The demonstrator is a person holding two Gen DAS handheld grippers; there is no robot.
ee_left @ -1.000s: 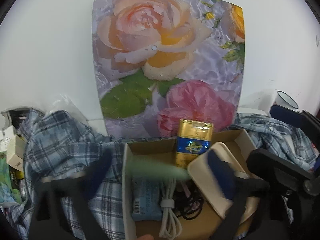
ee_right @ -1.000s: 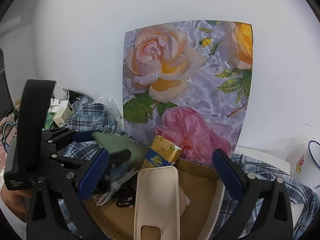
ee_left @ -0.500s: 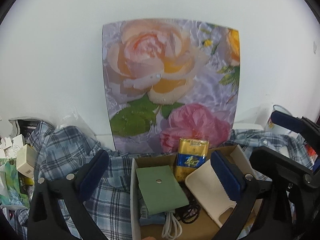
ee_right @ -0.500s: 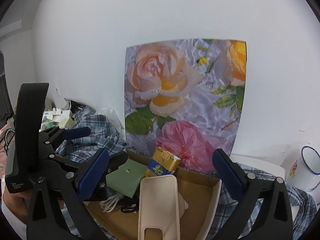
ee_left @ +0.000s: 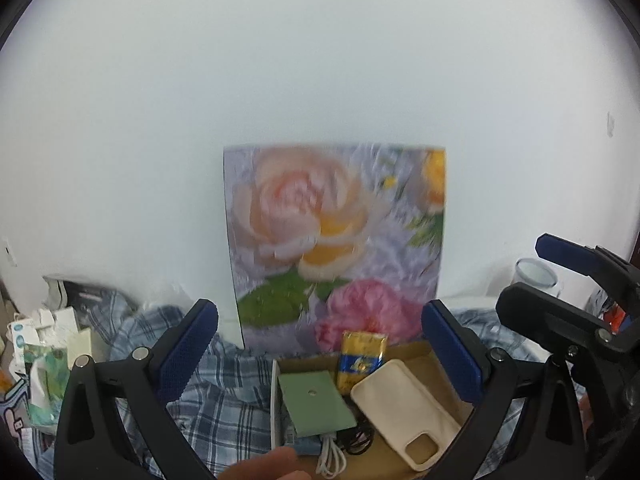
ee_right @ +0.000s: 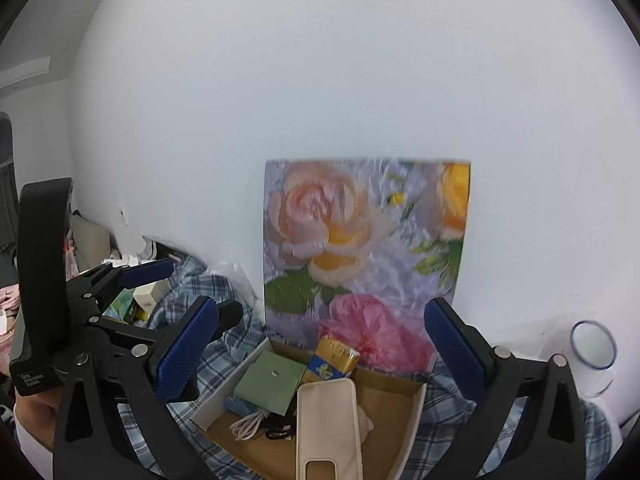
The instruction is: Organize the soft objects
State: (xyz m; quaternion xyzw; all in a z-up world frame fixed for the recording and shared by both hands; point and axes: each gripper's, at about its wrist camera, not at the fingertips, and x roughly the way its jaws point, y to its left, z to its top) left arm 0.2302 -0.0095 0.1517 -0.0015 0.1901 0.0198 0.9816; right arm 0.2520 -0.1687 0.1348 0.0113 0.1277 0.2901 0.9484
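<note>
Both grippers, left [ee_left: 318, 350] and right [ee_right: 320, 346], hung with fingers apart and empty above the box [ee_right: 414, 394]. Inside lay the green pouch [ee_right: 270, 380], left of the case [ee_right: 328, 420]. Placing looked finished; next, probably, the plaid shirt [ee_left: 224, 392] around it.

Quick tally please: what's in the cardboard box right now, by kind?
Green pouch: 1
Cream phone case: 1
Gold-and-blue packet: 1
White cable: 1
Black cable: 1
Blue item under the pouch: 1
Total: 6
</note>
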